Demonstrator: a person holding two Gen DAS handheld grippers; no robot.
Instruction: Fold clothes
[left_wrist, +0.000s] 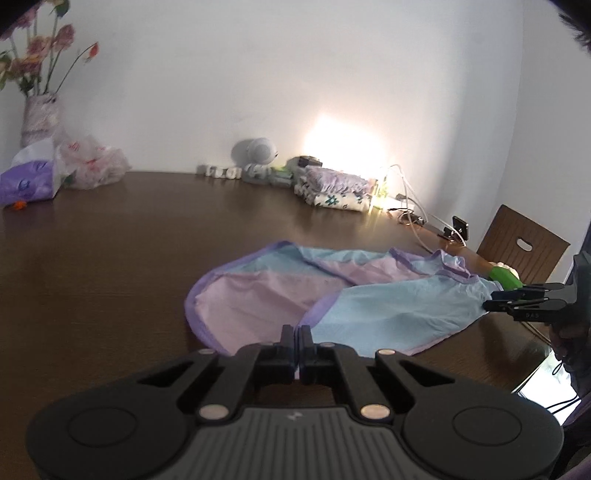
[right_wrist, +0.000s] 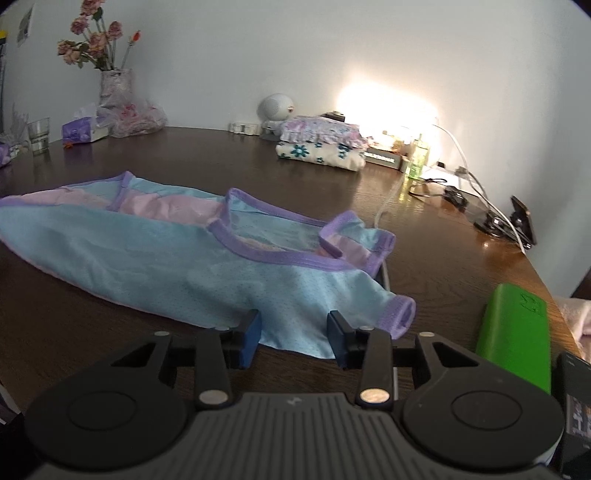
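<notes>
- Your left claw (left_wrist: 297, 338) is closed, its fingers pressed together at the hem of the light blue and pink mesh garment with purple trim (left_wrist: 321, 295); whether it pinches cloth is unclear.
- Your right claw (right_wrist: 294, 332) is open, low over the garment's near edge.
- The garment lies spread near the right edge of the dark brown wooden desk (left_wrist: 110, 240).
- Folded floral clothes (right_wrist: 321, 147) sit by the far edge, against the white wall (left_wrist: 295, 74).

You get dim, soft-focus views with fisheye bending and dark corners. A lamp glow blows out the wall (left_wrist: 343, 74) behind the folded clothes stack (right_wrist: 321, 146), glinting off the table (left_wrist: 110, 236).
</notes>
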